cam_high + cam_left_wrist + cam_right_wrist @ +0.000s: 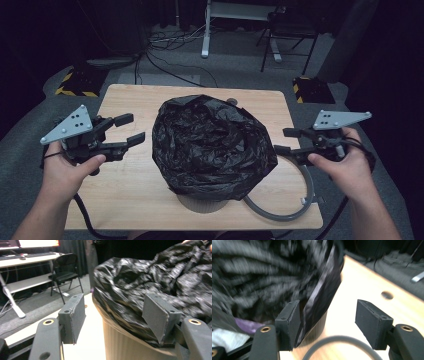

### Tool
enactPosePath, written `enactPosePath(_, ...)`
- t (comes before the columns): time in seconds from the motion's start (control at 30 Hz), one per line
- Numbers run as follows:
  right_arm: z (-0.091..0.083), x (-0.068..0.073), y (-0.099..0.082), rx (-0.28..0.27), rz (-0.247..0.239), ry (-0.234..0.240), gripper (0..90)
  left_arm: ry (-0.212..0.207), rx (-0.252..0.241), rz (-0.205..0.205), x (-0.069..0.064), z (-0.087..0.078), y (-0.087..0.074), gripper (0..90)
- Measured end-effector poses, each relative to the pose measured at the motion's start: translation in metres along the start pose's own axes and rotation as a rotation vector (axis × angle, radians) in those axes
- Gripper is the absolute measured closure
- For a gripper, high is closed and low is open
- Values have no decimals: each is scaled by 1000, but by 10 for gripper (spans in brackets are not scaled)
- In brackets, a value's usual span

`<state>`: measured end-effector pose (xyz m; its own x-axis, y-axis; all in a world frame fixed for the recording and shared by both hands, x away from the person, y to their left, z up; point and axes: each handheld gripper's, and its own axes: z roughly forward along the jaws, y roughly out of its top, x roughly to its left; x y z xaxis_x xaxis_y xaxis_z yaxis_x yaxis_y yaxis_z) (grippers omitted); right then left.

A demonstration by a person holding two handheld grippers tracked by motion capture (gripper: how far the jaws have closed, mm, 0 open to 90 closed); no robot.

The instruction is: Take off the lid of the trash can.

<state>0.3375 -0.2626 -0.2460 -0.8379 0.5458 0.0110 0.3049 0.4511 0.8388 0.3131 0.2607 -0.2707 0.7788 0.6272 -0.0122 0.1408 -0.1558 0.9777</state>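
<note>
A crumpled black plastic bag (210, 140) is draped over a ribbed grey bin (205, 204) in the middle of the wooden table (130, 190). My left gripper (136, 128) stands open just left of the bag, apart from it. In the left gripper view its jaws (115, 315) frame the bag (150, 277) and the bin's wall (125, 345). My right gripper (280, 140) is open at the bag's right side. In the right gripper view a hanging flap of the bag (319, 300) lies between the jaws (327, 322), close beside the left pad and not pinched.
A grey hose (300, 200) curves over the table's near right corner and passes under my right gripper (337, 342). Purple and white material (247, 325) shows under the bag's edge. Beyond the table are a folding chair (287, 30), a desk frame and floor cables.
</note>
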Motion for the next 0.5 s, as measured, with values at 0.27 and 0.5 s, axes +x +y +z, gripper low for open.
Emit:
enactPosePath(0.27,22,-13,26,-29,10,-67,415,37,30,-47,19,25,2,376)
enactPosePath(0.5,56,-15,43,-11,-9,-42,575,10,69,-57,23,45,-1,451)
